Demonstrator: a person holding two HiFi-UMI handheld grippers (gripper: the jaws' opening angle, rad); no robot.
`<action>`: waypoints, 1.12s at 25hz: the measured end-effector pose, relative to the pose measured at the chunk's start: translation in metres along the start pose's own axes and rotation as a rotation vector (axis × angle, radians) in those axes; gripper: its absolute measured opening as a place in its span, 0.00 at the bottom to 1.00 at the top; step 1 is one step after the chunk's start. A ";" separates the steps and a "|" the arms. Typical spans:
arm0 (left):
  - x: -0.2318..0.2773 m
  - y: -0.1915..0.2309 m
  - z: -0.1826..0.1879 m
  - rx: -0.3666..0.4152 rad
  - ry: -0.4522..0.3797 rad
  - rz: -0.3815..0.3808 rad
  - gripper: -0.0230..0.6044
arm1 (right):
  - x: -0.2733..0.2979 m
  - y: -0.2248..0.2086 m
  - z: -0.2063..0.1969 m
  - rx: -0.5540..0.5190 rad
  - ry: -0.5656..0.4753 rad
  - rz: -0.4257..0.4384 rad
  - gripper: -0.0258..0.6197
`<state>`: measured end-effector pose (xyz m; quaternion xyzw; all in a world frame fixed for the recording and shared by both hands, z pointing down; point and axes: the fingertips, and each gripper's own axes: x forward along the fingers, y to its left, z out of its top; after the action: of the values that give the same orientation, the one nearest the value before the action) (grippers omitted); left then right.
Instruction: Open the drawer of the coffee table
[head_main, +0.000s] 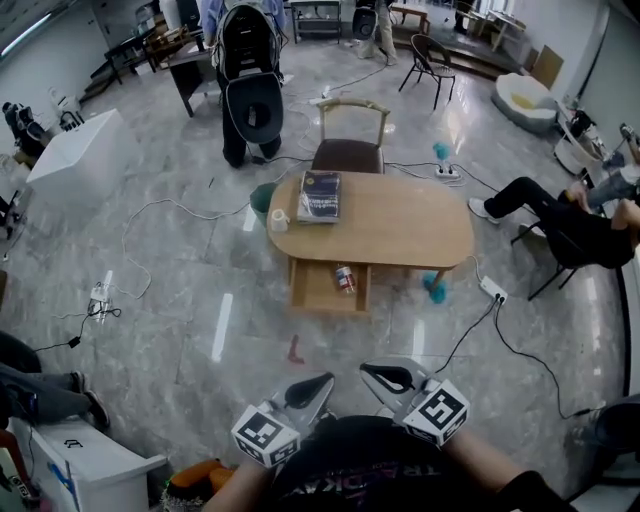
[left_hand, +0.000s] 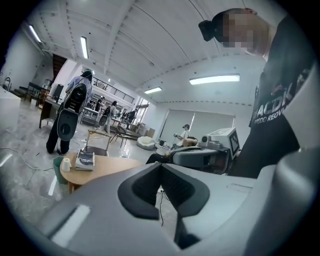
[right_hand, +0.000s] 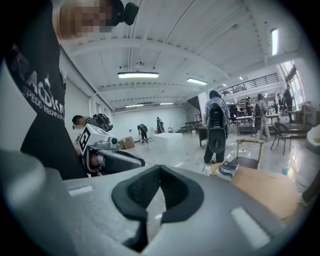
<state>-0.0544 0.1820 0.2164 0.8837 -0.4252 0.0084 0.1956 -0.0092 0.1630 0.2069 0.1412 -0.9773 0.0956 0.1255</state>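
coffee table (head_main: 400, 228) drawer (head_main: 316, 291) stands open
left gripper (head_main: 324, 381) and right gripper (head_main: 366, 371) well short of the coffee table, jaws closed, empty

One coffee table (head_main: 410, 228), one drawer (head_main: 312, 292), one book (head_main: 320, 195), one cup (head_main: 279, 220), one can (head_main: 346, 279), two tools (head_main: 324, 382) (head_main: 366, 371).

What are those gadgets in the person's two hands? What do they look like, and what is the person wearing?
Both are pale grey plastic tools that end in two black, pointed jaws. The left gripper and the right gripper each carry a white cube printed with black square markers. The person wears a black shirt with pale lettering.
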 end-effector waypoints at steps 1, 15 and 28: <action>0.006 -0.012 -0.005 -0.003 0.001 0.012 0.05 | -0.012 0.001 -0.004 -0.008 0.009 0.012 0.04; 0.065 -0.138 -0.053 -0.044 0.034 0.064 0.05 | -0.140 0.007 -0.056 0.043 0.025 0.092 0.04; 0.081 -0.163 -0.058 -0.041 0.021 0.097 0.05 | -0.166 -0.001 -0.063 0.042 0.010 0.124 0.04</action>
<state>0.1286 0.2334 0.2296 0.8577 -0.4655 0.0186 0.2174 0.1590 0.2177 0.2219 0.0827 -0.9813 0.1242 0.1212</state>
